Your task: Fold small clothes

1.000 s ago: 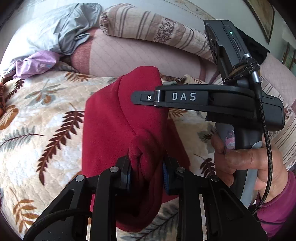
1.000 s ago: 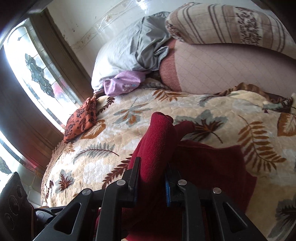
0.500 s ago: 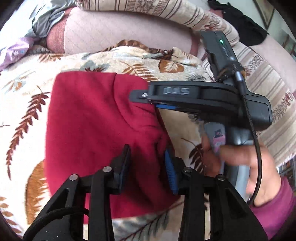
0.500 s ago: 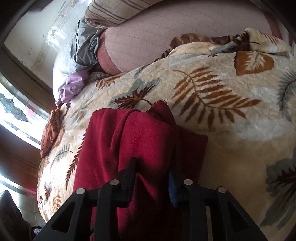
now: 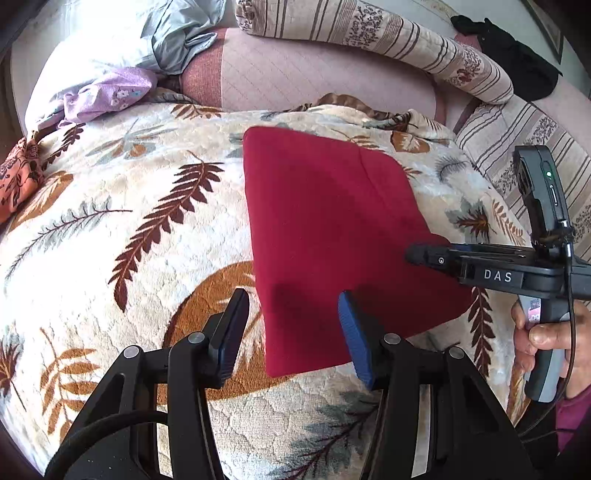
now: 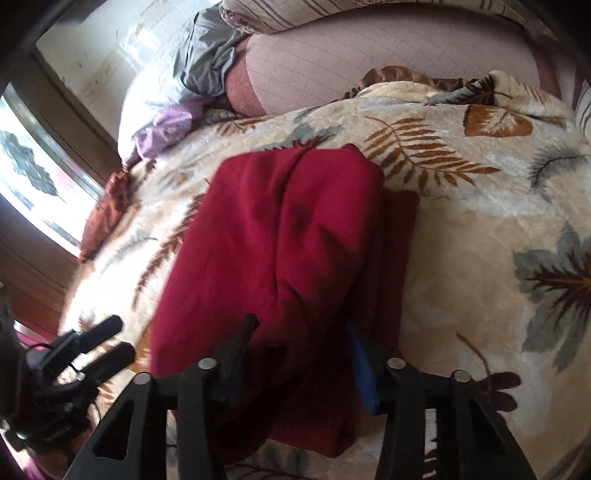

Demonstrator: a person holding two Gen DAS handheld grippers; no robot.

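A dark red cloth (image 5: 332,236) lies folded flat on the leaf-patterned blanket (image 5: 129,229). My left gripper (image 5: 293,325) is open and empty, its fingers straddling the cloth's near left corner from above. In the right wrist view the red cloth (image 6: 280,240) lies in layers, and my right gripper (image 6: 301,347) is open with the cloth's near edge between its spread fingers. The right gripper (image 5: 424,254) shows from the side in the left wrist view, at the cloth's right edge. The left gripper (image 6: 110,339) shows at the left of the right wrist view.
A purple garment (image 5: 107,92) and a grey one (image 5: 177,33) lie at the back left by a pink bolster (image 5: 314,77). An orange patterned cloth (image 5: 18,177) sits at the left edge. A striped pillow (image 5: 388,40) and a black garment (image 5: 517,55) lie at the back right.
Both grippers let go of the red cloth and opened wide. The cloth, held up bunched a second ago, now lies flat. Both grippers drew back toward its near edge.
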